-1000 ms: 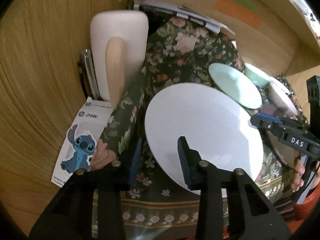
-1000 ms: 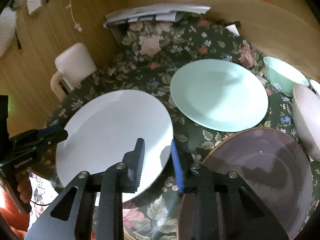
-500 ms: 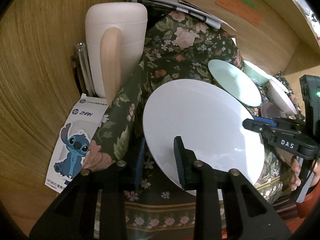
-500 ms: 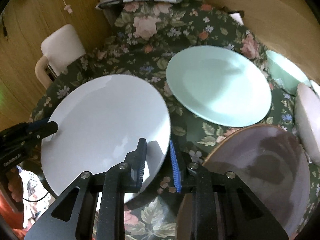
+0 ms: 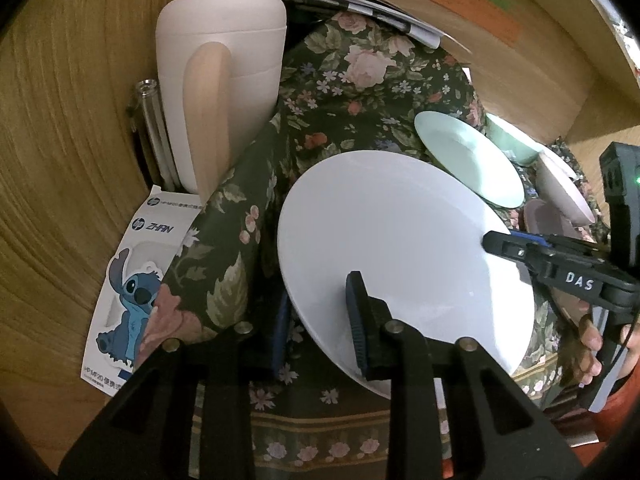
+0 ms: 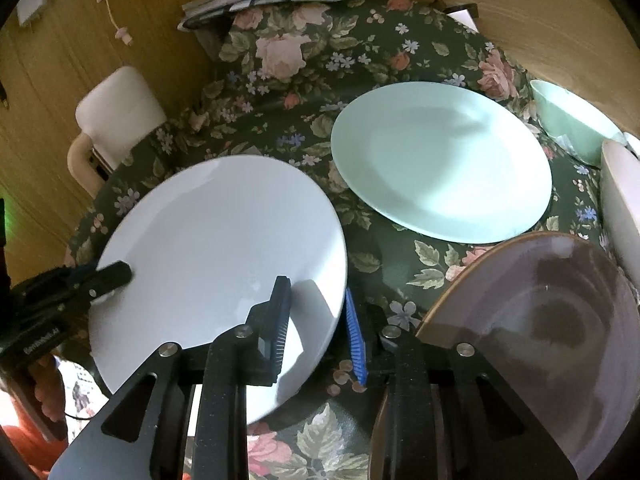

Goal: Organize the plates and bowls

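White plate was held tilted over the floral cloth, left gripper and right gripper each clamped on opposite rims. Step: lift underway. Next move likely calls for carrying it level onto the mint plate nearby.

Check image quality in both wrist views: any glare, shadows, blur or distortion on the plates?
Left wrist: strong fisheye bend with dark corners; white plate evenly lit, only faint sheen near the left tongs; Stitch card sharp.
Right wrist: right tongs cast a hard shadow on the white plate; soft shadow across the mint plate; the brownish plate mirrors dark shapes.
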{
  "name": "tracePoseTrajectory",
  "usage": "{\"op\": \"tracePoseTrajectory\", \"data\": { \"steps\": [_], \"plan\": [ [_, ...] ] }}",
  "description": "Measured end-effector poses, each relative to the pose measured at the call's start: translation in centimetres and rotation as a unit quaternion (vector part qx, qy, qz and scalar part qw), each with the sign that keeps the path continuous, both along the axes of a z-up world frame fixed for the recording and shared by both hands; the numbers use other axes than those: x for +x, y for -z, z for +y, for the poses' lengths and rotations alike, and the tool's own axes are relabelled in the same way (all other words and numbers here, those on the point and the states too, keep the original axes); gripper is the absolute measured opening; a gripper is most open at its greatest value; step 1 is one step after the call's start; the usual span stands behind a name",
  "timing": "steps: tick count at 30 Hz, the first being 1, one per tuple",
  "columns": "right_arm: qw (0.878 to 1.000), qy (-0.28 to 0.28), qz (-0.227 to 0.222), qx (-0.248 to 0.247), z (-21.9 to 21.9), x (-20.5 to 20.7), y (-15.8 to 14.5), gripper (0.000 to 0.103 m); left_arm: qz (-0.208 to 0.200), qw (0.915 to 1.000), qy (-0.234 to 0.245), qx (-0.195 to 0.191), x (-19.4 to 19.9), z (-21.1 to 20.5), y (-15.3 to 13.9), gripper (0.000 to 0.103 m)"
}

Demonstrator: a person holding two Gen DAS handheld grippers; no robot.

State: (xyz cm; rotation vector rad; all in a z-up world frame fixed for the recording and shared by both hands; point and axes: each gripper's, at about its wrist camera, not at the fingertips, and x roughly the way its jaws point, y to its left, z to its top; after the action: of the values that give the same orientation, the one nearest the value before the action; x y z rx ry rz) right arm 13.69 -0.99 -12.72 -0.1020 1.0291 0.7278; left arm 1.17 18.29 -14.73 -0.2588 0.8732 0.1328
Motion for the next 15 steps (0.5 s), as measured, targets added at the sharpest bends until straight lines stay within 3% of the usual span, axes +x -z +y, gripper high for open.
{"op": "tracePoseTrajectory", "data": {
  "steps": [15],
  "plan": [
    [1.000, 0.005, -0.022, 0.019, -1.1, -0.4, -0.8, 0.024, -0.010, 0.9997, -0.017, 0.014, 0.4, -1.0, -0.6, 0.031]
  ]
}}
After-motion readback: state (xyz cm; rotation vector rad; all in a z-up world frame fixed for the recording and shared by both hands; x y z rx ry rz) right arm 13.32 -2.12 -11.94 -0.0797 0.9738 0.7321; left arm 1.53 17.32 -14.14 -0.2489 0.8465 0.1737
